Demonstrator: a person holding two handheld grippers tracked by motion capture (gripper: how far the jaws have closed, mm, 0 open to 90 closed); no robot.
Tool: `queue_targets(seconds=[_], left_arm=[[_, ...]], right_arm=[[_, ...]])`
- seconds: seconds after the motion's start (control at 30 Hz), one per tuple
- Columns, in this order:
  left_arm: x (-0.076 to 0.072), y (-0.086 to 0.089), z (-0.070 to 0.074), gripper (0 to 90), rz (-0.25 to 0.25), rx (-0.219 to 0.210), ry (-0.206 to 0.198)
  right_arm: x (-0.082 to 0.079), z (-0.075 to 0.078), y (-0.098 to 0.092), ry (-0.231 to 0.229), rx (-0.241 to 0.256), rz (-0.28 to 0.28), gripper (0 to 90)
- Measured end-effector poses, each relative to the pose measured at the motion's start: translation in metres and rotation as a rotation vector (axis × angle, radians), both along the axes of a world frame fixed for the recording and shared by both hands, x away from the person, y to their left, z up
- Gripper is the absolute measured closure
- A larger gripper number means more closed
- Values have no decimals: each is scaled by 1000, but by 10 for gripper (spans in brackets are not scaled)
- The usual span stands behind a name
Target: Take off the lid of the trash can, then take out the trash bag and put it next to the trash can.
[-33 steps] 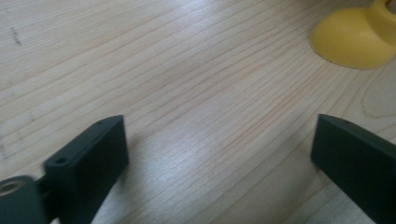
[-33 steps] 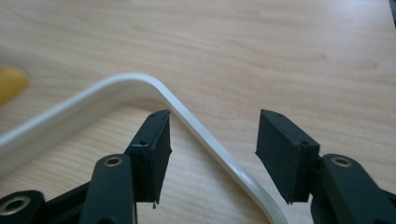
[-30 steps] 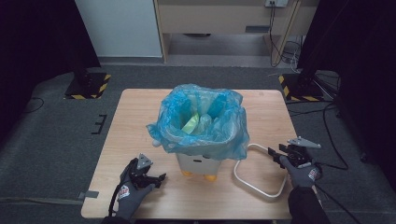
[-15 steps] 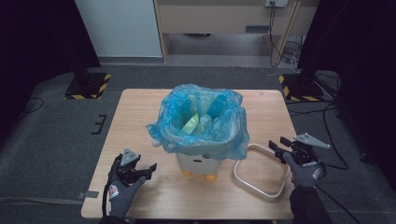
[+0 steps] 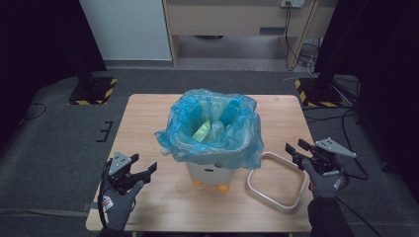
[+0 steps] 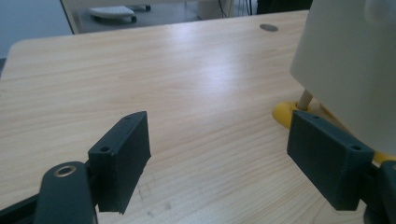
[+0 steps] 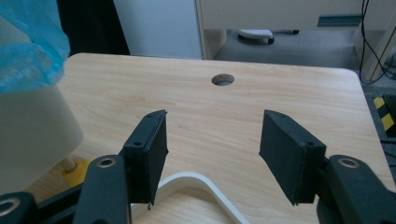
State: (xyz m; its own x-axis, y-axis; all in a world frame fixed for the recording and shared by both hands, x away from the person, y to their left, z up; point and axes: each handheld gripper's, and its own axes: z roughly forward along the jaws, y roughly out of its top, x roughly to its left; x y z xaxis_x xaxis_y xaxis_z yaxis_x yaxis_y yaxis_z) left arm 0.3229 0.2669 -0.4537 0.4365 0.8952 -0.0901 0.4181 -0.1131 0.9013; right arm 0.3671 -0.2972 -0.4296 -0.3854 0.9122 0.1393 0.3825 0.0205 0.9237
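A white bin (image 5: 210, 173) on yellow feet stands mid-table, lined with a blue plastic bag (image 5: 212, 128) that holds green and pale scraps. A white ring-shaped rim (image 5: 276, 180) lies flat on the table to its right. My left gripper (image 5: 143, 170) hovers open over the table's front left, a gloved hand behind it. In the left gripper view the bin's wall (image 6: 350, 60) and a yellow foot (image 6: 286, 112) sit to the right of the open left gripper (image 6: 219, 158). My right gripper (image 5: 295, 149) is open at the right edge, above the ring (image 7: 196, 184).
The wooden table (image 5: 148, 123) has a cable hole (image 7: 222, 79) near its far edge. Black stands with striped bases (image 5: 94, 91) flank the far corners. Cables run over the floor at right (image 5: 356, 148). A cabinet (image 5: 237, 19) stands behind.
My left gripper has drawn back leftward and toward the front edge, away from the bin. My right gripper has shifted slightly right and up. Both stay open.
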Motion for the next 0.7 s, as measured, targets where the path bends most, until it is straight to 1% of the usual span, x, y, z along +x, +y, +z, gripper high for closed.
queue_targets(seconds=[0.17,0.3,0.37,0.4,0.43,0.5,0.57,0.6,0.7], left_arm=[[-3,1,10,205,1,-6,-20],[-6,1,19,205,4,-16,-49],[-8,0,24,205,2,-26,-66],[-9,0,27,205,0,-30,-74],[-9,-1,30,205,0,-36,-80],[-11,-2,34,205,-3,-44,-91],[-12,-2,39,205,-6,-48,-97],[-13,-3,41,205,-7,-51,-100],[-15,-4,46,205,-3,-50,-110]], right_arm=[[-2,9,2,-31,-14,13,408],[-5,16,5,-47,-13,29,398],[-7,22,8,-62,-4,38,398],[-9,27,10,-79,-3,46,399],[-9,27,10,-79,-3,46,399],[-11,32,12,-90,3,54,400],[-12,36,14,-106,2,62,401],[-13,38,15,-108,7,63,401],[-15,42,16,-120,1,69,401]])
